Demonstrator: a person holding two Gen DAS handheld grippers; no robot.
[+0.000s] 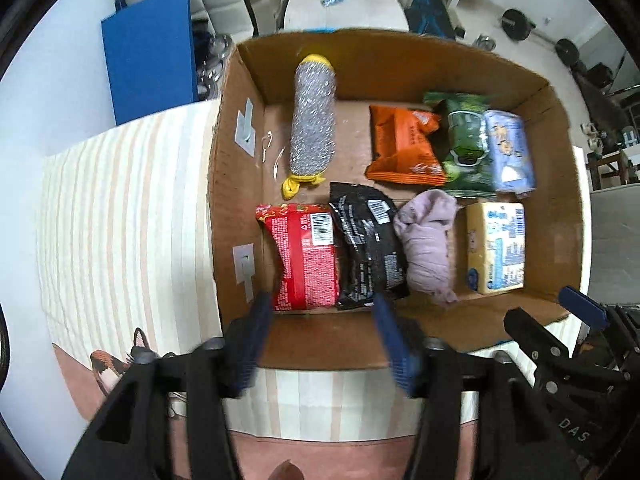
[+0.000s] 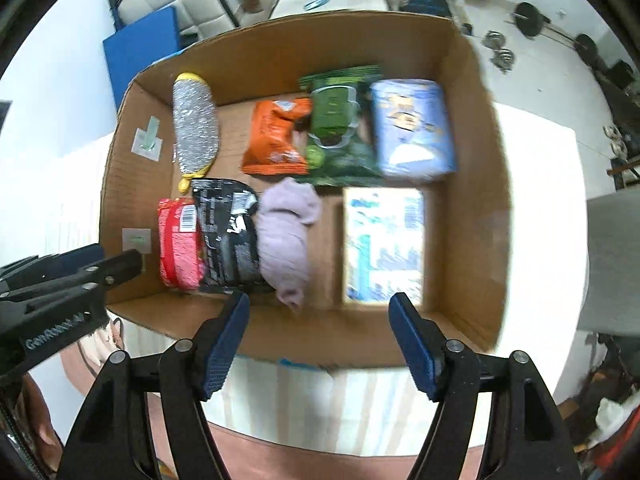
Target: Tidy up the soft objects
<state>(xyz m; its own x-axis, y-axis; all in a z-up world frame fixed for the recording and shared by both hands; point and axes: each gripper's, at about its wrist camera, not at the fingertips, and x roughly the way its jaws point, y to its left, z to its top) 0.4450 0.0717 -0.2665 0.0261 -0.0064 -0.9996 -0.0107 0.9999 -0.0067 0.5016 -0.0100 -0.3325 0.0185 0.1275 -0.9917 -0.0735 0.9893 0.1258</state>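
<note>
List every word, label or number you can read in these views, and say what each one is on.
"DAS": on the right hand-held gripper, its body seen at the left view's lower right.
White lettering on the left hand-held gripper: too blurred to read.
Print and barcodes on the red packet, black packet and yellow pack: too small to read.

Little print can be read. In the left wrist view, the letters "DAS" stand in pale print on the black body of the right gripper [image 1: 576, 312], at the lower right of the frame. Barcodes show on the red packet [image 1: 306, 256] and the black packet [image 1: 366, 240], their digits too blurred to read. Print on the orange packet [image 1: 404, 144], green packet [image 1: 466, 144] and yellow-blue pack [image 1: 496, 246] is illegible.

In the right wrist view, pale lettering on the left gripper [image 2: 72, 268], at the left edge, is too smeared to make out.
</note>
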